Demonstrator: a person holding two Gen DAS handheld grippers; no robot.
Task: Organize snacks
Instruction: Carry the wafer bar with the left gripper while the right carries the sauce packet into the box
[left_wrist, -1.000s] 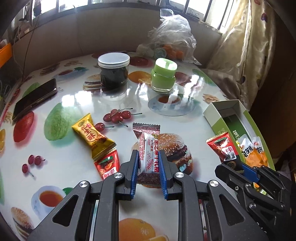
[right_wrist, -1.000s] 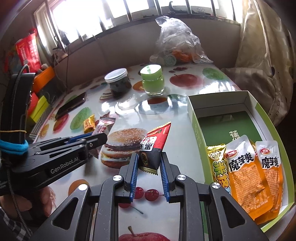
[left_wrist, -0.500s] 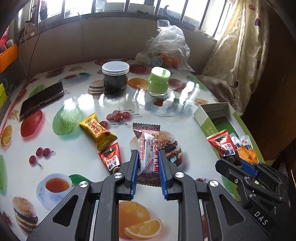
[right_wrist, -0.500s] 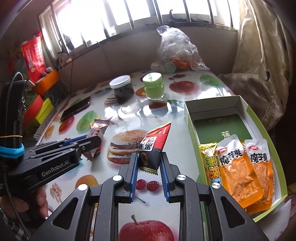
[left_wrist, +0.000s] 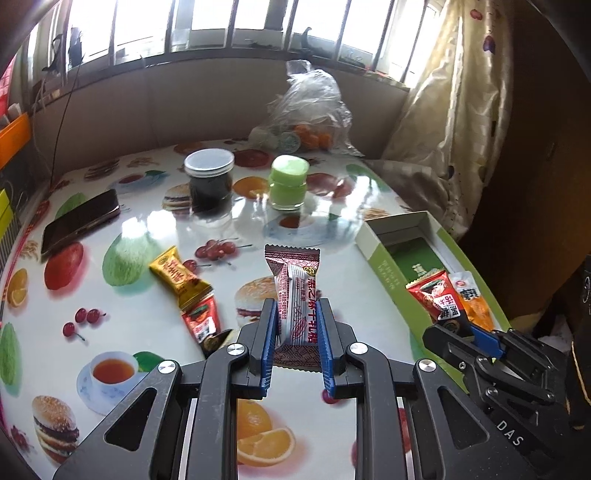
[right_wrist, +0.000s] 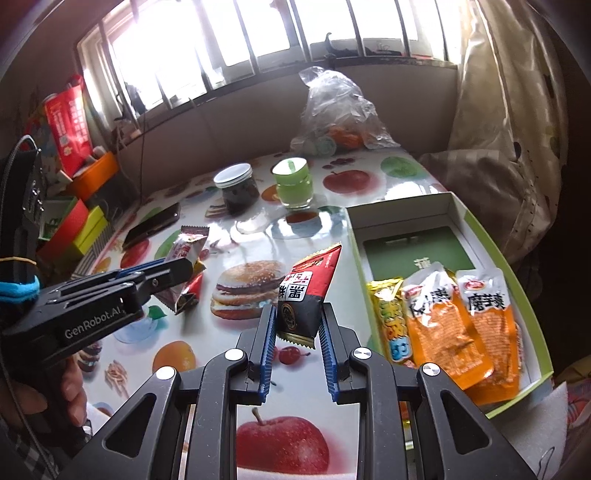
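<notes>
Now both claws are loaded. The left gripper is clamped on a maroon-and-white wrapped candy bar, held upright with its long axis pointing away from the fingers. The right gripper pinches the black bottom end of a red-and-black foil snack packet, which leans up and to the right. That lean matters: the open white-and-green cardboard box, three packets already lined up at its near end, lies just to the right of the right claw, so this hand looks the nearer one to drop first. On the fruit-print tabletop a yellow wrapped candy and a small red sachet are waiting. Compared with a second ago, both hands have lifted: the table sits lower and more of the box shows.
</notes>
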